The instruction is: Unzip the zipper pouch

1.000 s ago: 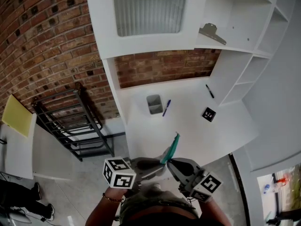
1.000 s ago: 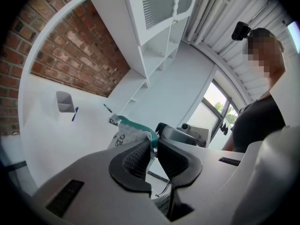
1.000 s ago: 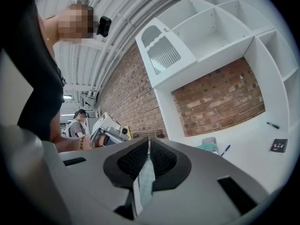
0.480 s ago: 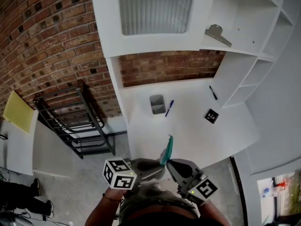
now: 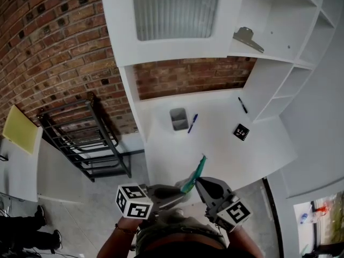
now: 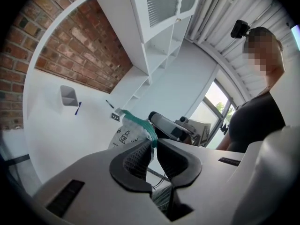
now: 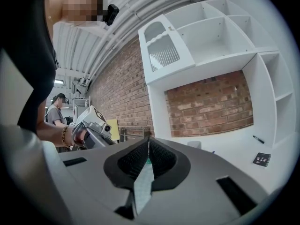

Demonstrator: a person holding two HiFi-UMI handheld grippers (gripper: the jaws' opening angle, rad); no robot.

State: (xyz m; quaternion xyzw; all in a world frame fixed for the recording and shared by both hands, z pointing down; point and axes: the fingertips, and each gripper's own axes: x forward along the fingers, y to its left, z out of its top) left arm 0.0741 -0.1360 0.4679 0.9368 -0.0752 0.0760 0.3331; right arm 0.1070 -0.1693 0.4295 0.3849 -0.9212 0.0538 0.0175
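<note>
A pale printed zipper pouch (image 5: 189, 180) with a green zipper band (image 6: 140, 123) hangs in the air over the front edge of the white desk (image 5: 231, 149), held between both grippers. My left gripper (image 5: 180, 191) comes in from the left and is shut on the pouch's edge just below the green band (image 6: 153, 144). My right gripper (image 5: 200, 185) faces it from the right and is shut on a thin pale strip of the pouch (image 7: 143, 182), with a speck of green at the fingertips (image 7: 148, 146). Whether that strip is the zipper pull is hidden by the jaws.
On the desk stand a grey pen cup (image 5: 179, 119), a blue pen (image 5: 192, 123), a black pen (image 5: 243, 105) and a square marker tag (image 5: 241, 131). White shelves (image 5: 279, 15) rise behind. A black metal rack (image 5: 86, 138) stands to the left, by the brick wall.
The right gripper has rolled a little. The pouch's green top swung slightly left and then back to the right. Both hands stay in much the same place.
</note>
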